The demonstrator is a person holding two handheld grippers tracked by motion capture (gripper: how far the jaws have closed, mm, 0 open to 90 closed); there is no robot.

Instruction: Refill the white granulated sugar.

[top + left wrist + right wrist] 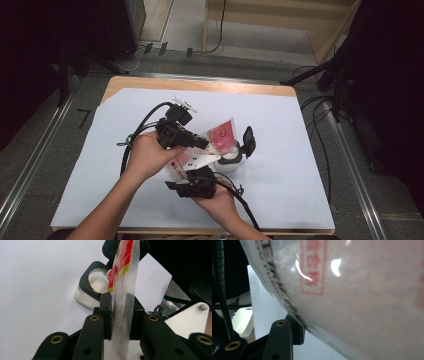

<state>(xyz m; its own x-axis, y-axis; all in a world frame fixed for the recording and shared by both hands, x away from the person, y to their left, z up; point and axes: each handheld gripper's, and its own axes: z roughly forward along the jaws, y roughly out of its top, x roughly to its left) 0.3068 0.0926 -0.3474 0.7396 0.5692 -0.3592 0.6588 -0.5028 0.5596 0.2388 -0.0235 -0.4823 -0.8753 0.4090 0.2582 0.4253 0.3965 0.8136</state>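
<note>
Bag [123, 293] pinched between left gripper [120, 315] jaws (nearly closed), resting against right gripper [294, 332], grip unclear; jar [96, 285] beyond.

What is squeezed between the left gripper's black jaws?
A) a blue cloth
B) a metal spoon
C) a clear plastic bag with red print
C: in the left gripper view, the left gripper pinches the clear plastic bag with red print between both jaws.

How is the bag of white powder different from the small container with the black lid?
The bag is soft clear plastic with red print, held up off the paper between both grippers; the container is rigid and stands on the paper. The bag hangs tilted over the container, whose black flip lid stands open. Both hold white powder.
</note>
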